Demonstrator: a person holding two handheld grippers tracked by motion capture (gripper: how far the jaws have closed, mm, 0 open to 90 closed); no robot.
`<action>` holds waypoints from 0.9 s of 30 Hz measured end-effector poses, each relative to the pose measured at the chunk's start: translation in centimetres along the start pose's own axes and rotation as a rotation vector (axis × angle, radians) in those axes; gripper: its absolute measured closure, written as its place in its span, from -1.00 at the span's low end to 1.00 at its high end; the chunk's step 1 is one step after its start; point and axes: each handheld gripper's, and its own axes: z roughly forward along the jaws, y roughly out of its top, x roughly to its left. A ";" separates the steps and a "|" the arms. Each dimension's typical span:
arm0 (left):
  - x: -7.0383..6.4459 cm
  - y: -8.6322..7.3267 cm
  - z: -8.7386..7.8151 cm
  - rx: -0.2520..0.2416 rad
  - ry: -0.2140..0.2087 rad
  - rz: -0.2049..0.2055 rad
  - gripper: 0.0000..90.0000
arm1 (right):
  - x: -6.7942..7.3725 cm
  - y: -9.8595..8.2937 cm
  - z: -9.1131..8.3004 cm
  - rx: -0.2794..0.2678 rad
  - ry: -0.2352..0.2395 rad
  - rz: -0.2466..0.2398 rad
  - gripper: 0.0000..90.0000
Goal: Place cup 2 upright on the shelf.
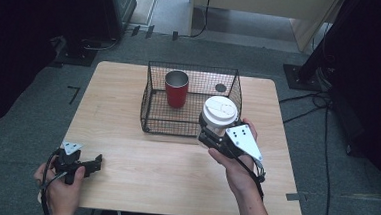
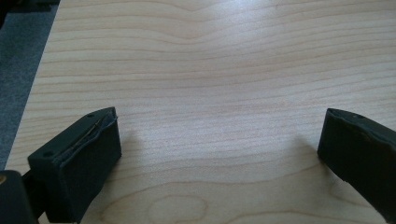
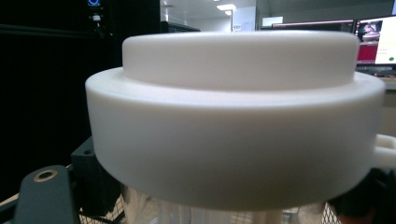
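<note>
**High view: lidded cup held at the basket's corner**

High view, centre right: the right gripper [image 1: 215, 137] pinches a clear cup with a white lid [image 1: 220, 111], held upright over the near right corner of the wire basket [image 1: 151, 102]. A red tumbler [image 1: 176, 89] already stands inside, at upper centre (apparently placed). Judged from this, the cup is gripped and lifted but not yet set down in the basket; lowering and release remain. At lower left, the left gripper [image 1: 96, 161] rests idle on the wooden table [image 1: 149, 170], jaws spread wide over bare wood.
</note>
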 end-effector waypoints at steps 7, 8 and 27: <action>0.0 0.0 0.0 0.001 0.000 0.000 -1.00 | 0.1 0.5 1.5 -0.020 -0.002 -0.012 -0.65; 0.0 0.0 0.0 0.001 0.000 -0.001 -1.00 | 0.1 0.6 1.8 -0.021 -0.004 -0.013 -0.65; 0.0 0.0 0.0 0.001 0.000 -0.001 -1.00 | -0.7 2.7 7.0 -0.037 -0.032 -0.051 -0.65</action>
